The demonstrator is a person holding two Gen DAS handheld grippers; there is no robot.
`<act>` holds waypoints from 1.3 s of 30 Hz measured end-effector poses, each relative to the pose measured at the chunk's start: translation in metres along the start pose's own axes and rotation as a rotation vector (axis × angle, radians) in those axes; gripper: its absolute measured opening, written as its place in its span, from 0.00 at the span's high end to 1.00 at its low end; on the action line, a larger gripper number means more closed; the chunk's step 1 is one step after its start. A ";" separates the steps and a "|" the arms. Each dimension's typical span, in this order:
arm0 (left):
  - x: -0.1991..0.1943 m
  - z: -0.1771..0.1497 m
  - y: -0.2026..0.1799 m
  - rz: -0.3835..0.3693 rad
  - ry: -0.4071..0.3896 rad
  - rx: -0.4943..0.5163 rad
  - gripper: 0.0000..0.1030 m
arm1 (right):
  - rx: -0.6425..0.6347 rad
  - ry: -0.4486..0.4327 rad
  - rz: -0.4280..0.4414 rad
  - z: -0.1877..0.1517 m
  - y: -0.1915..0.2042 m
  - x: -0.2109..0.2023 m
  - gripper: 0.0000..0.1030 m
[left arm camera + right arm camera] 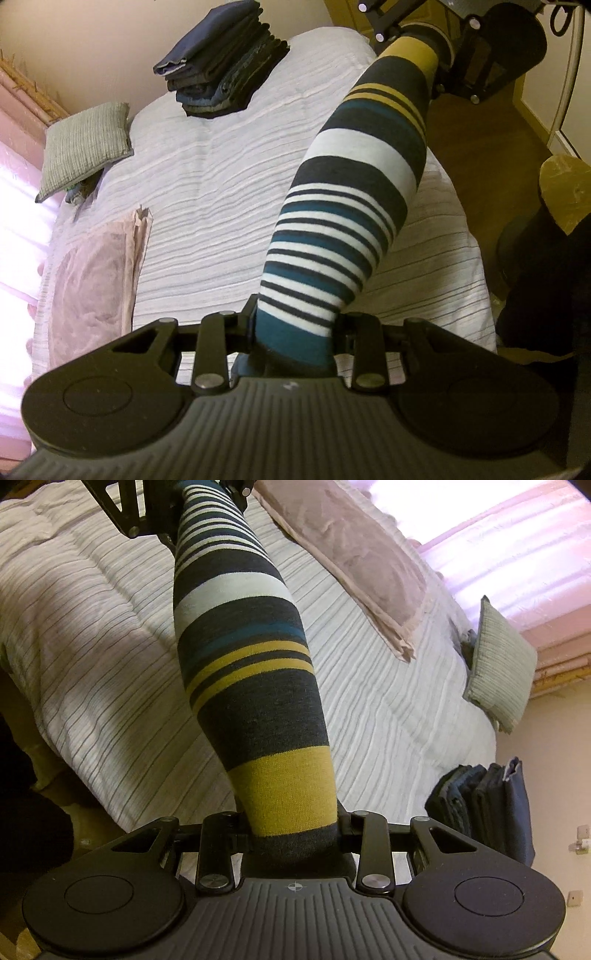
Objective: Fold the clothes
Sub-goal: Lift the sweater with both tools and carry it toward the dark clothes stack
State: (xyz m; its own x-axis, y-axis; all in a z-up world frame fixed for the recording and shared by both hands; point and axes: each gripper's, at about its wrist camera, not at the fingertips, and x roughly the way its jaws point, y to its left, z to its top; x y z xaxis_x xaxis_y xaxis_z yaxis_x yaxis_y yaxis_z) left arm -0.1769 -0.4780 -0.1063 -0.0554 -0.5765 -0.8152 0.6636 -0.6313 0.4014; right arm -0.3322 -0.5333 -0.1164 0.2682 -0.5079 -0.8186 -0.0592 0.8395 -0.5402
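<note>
Striped sock stretched between two grippers above the bed

Nearest the left wrist camera, the left gripper (295, 328) is clamped on the teal-and-white end of a long striped sock (347, 192). From there the sock runs taut through the air to the right gripper (436, 48), closed on the mustard-yellow end. Seen from the right wrist, the right gripper (295, 834) pinches that yellow band, and the sock (243, 646) stretches away to the left gripper (199, 494). Below lies a bed (221, 184) with a ribbed white cover. Farther back sit a pink pillow (96, 277), a grey cushion (86, 147) and a stack of folded dark clothes (221, 62), possibly jeans
</note>
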 end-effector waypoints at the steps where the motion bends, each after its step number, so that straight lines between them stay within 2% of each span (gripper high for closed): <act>1: -0.001 0.002 0.000 0.002 -0.004 0.006 0.72 | 0.004 0.002 -0.004 -0.001 -0.001 -0.002 0.67; 12: -0.009 0.021 -0.003 0.005 -0.060 0.072 0.72 | 0.036 0.032 -0.052 -0.015 -0.007 -0.023 0.67; 20: -0.005 0.049 -0.005 0.002 -0.137 0.177 0.71 | 0.096 0.084 -0.098 -0.039 -0.018 -0.041 0.67; 26: 0.011 0.101 -0.012 0.001 -0.179 0.247 0.71 | 0.142 0.107 -0.134 -0.084 -0.042 -0.048 0.67; 29: 0.025 0.138 -0.009 0.010 -0.198 0.269 0.71 | 0.166 0.104 -0.151 -0.114 -0.063 -0.047 0.67; 34: 0.043 0.210 0.008 0.046 -0.237 0.302 0.71 | 0.196 0.104 -0.166 -0.172 -0.111 -0.042 0.67; 39: 0.061 0.283 0.026 0.082 -0.277 0.336 0.71 | 0.187 0.101 -0.220 -0.220 -0.175 -0.047 0.67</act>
State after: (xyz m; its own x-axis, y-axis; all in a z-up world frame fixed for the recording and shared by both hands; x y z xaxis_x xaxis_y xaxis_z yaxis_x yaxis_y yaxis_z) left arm -0.3742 -0.6760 -0.0276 -0.2403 -0.7203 -0.6507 0.3977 -0.6846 0.6109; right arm -0.5459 -0.6993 -0.0263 0.1571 -0.6900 -0.7066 0.1704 0.7237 -0.6688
